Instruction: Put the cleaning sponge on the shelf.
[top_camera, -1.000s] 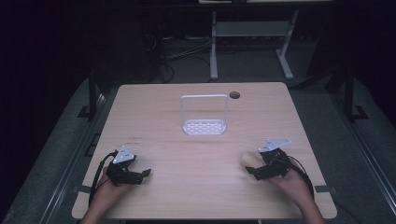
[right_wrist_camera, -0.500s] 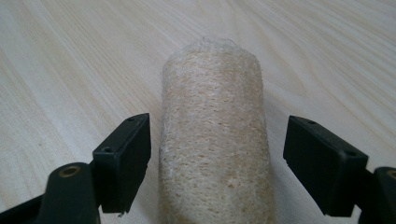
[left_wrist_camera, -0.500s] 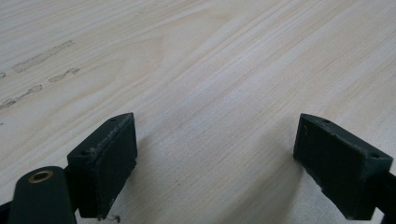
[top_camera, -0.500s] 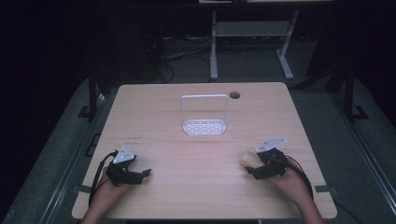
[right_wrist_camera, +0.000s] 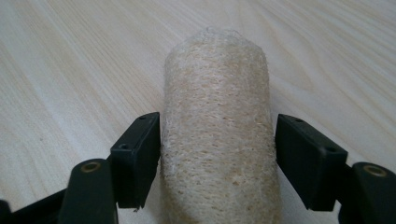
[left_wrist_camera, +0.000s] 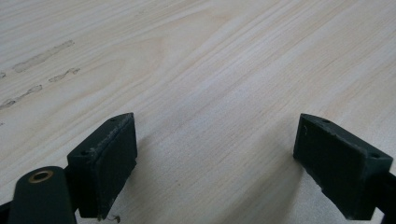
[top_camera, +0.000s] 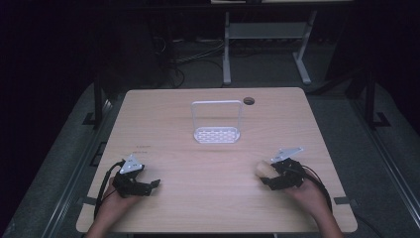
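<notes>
With the right tongs (right_wrist_camera: 217, 158) clamped on the loofah (right_wrist_camera: 217, 140) and the left tongs (left_wrist_camera: 215, 158) spread empty, squeeze gently, lifting it level off the worktop (top_camera: 198, 124).

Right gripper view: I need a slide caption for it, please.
Right gripper jaws close against a rough beige loofah sponge above the pale wooden table.

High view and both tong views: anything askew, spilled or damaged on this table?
Nothing spilled or broken. The white rack stands upright, square to the table. The only blemishes are faint smudge marks on the wood ahead of the left tongs. The loofah between the right tongs looks intact.
</notes>
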Demonstrator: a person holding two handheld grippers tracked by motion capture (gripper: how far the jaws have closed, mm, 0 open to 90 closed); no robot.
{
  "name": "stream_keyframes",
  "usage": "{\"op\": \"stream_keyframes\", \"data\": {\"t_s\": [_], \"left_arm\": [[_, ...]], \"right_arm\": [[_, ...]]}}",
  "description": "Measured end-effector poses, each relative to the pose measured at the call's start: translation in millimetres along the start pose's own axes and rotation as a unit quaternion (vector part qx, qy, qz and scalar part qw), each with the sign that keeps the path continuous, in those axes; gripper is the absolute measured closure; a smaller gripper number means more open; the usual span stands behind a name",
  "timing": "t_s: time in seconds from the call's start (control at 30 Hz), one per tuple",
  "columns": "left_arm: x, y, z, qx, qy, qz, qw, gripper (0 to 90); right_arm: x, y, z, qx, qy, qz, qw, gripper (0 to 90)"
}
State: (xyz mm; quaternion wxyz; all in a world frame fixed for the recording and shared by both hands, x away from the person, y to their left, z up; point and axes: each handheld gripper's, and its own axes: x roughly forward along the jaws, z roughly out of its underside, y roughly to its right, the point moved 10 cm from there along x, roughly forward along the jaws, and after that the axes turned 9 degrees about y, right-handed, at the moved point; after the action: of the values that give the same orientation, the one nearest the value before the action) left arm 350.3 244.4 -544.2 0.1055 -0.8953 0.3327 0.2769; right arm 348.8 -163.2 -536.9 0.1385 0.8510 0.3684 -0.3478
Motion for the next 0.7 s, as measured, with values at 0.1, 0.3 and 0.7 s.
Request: {"op": "stream_keyframes", "data": {"t_s": [0.1,0.3,0.7], "left_arm": [[-0.1,-0.1,0.1,0.0,0.0,0.0,1.0,13.0],[-0.1,-0.1,0.1,0.001,-0.001,0.0,1.0,13.0],[0.0,-0.1,0.0,0.0,0.0,0.0,1.0,13.0]], "right_arm": [[0.2,-0.1,0.7,-0.003,-0.002,0.0,1.0,35.3],[-0.2,-1.4,0.8,-0.006,-0.004,-0.003,1.0,40.9],[-4.1,-1.9,-2.1,0.0,0.004,-0.004,1.0,41.0]]}}
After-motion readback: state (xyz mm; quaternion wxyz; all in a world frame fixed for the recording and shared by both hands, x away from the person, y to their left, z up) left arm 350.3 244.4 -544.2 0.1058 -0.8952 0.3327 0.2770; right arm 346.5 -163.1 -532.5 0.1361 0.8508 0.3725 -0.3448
